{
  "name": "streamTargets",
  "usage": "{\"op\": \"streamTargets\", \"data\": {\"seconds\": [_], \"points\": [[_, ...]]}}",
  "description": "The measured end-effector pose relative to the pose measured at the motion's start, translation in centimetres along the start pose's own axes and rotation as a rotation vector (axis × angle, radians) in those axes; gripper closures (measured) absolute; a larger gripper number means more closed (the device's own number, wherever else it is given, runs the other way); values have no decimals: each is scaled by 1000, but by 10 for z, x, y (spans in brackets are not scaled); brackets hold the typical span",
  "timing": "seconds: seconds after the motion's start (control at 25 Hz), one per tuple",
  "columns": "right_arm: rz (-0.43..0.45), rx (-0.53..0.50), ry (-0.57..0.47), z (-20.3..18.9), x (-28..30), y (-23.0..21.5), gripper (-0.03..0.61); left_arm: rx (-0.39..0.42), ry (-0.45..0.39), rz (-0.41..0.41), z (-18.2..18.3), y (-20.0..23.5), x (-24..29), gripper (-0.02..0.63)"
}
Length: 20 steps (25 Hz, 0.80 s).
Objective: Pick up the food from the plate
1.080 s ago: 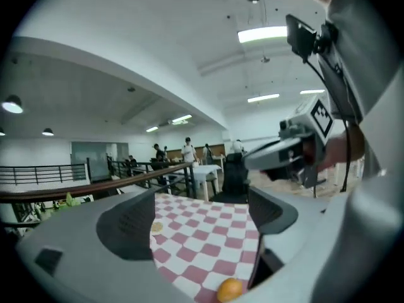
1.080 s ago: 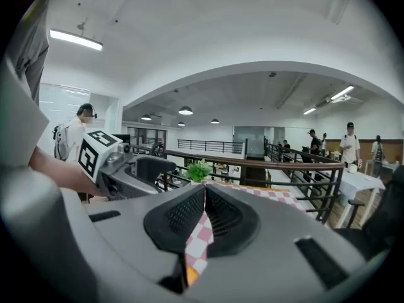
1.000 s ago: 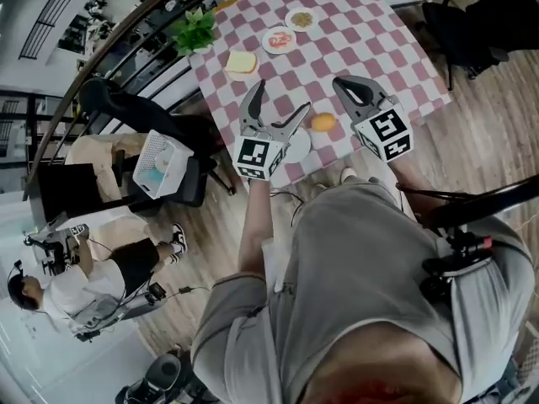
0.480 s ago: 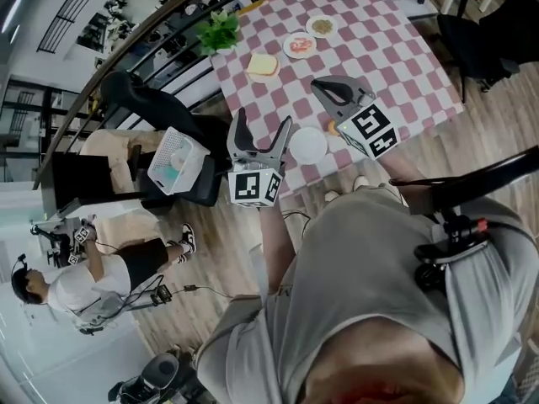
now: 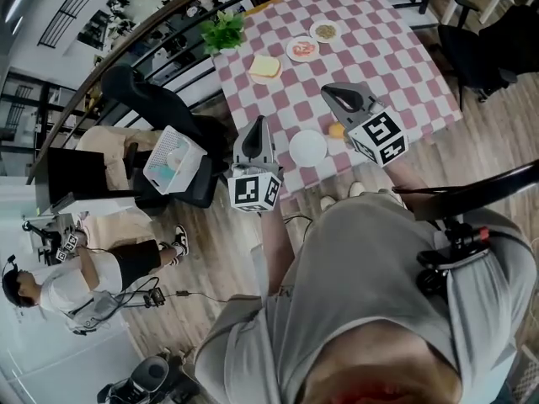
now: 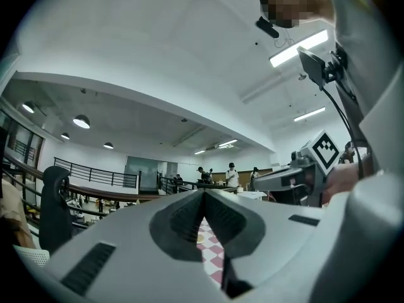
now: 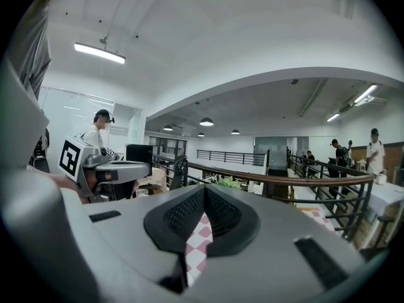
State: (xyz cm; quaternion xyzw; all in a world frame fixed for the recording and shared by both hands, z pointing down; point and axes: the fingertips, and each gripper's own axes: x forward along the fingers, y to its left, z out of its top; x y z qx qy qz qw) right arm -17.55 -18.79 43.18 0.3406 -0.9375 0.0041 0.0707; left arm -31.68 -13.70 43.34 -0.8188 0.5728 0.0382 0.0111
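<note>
A small white plate sits bare near the front edge of the pink-checked table. An orange piece of food lies on the cloth just right of it, half hidden by my right gripper, which hovers above it with jaws shut and empty. My left gripper hangs over the table's left edge, left of the plate. Its jaws have just been closing and now meet with nothing between them. In the gripper views both sets of jaws, left gripper and right gripper, are pressed together, pointing level.
Farther back on the table are a plate with a sandwich, a plate with red food, a small dish and a green plant. A black chair and a white basket stand left of the table. A person stands on the floor below.
The left gripper's jaws went from wide open to shut. It moved left, from over the white plate to the table's left edge. The right gripper stayed shut and shifted little.
</note>
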Motion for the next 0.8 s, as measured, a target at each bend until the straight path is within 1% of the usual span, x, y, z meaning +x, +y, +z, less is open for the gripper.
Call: {"op": "streamTargets", "data": {"seconds": [0.16,0.36,0.6,0.8], "points": [[-21,-6,1,2,-7,-2,565,-24,3,-19,-5,-6,0,606],[-29,-19,6,0,-18,0,565,-59,12,-2,-15,-5,0,606],[-59,-23,3,1,-29,-3,565,-54,9,-33,-17,-14,6,606],[-35,-30,5,1,-25,2,565,-58,10,-26,-19,-14,5,606]]}}
